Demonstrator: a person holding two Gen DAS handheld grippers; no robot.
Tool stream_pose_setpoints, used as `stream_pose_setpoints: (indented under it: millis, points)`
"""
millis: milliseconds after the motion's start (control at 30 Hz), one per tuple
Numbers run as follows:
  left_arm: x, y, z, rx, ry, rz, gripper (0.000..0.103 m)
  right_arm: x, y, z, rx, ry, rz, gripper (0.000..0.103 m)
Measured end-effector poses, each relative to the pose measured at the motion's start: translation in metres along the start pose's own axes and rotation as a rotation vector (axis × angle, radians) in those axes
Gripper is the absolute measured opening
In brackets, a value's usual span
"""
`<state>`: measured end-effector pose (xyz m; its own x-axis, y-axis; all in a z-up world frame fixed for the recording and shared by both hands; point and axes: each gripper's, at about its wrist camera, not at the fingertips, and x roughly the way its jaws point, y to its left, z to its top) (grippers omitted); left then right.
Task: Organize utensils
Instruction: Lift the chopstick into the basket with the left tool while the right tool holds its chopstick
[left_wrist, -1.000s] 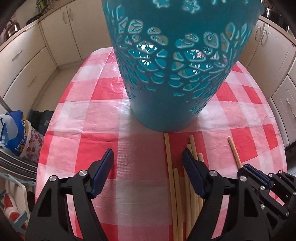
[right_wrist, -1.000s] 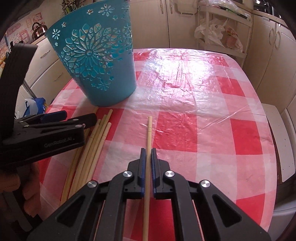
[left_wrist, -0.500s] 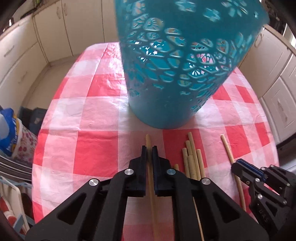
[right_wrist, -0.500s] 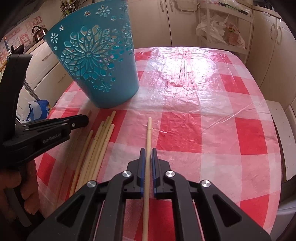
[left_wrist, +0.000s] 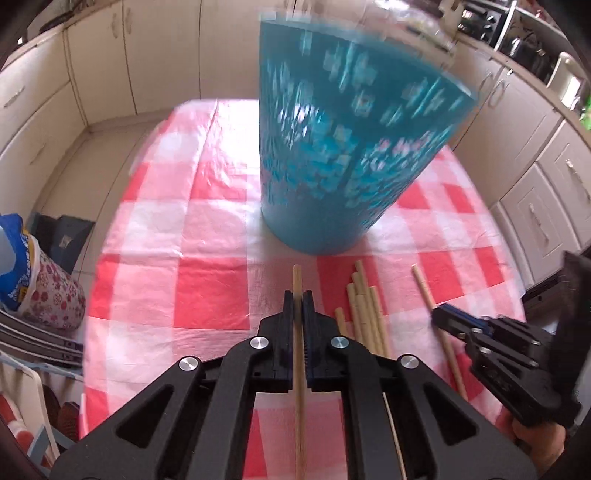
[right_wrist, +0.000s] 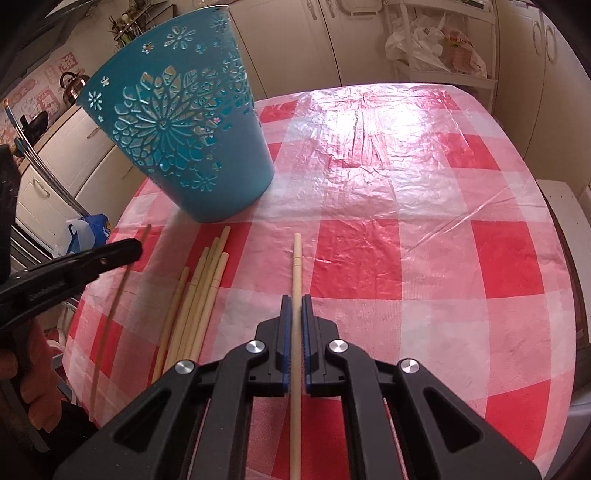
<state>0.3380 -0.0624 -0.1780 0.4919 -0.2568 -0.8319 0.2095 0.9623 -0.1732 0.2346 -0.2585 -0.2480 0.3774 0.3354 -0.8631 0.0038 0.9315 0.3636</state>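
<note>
The left hand-held gripper (left_wrist: 297, 306) pinches one chopstick (left_wrist: 297, 280), and the right hand-held gripper (right_wrist: 296, 310) pinches another chopstick (right_wrist: 296, 258). The loose chopsticks (right_wrist: 199, 295) lie between them on the checked counter (right_wrist: 424, 258), near the teal basket (right_wrist: 184, 140)

The bucket (right_wrist: 177, 136) in the upper left is blue-green with cut-out flower shapes. The tablecloth (right_wrist: 424, 258) has red, pink and white squares. The sticks (right_wrist: 199, 295) are pale tan.
</note>
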Motion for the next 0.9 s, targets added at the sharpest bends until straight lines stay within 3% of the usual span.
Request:
stream_pose_setpoints:
  millis: [100, 333, 533, 667, 900]
  points:
    - [-0.045, -0.001, 0.002, 0.016, -0.139, -0.052, 0.004, -0.001, -0.005, 0.0, 0.028, 0.004, 0.021, 0.006]
    - [-0.157, -0.011, 0.031, 0.011, -0.587, -0.119, 0.005, -0.002, -0.01, 0.003, 0.054, 0.006, 0.032, 0.006]
    - [-0.196, -0.018, 0.075, -0.077, -0.833, -0.128, 0.005, -0.002, -0.008, -0.001, 0.056, 0.002, 0.03, 0.006]
    - [-0.191, -0.016, 0.1, -0.133, -0.913, -0.082, 0.005, -0.001, -0.009, 0.0, 0.058, 0.0, 0.034, 0.006]
    - [-0.153, -0.001, 0.124, -0.232, -0.937, -0.026, 0.004, -0.001, -0.011, -0.001, 0.061, -0.004, 0.045, 0.006]
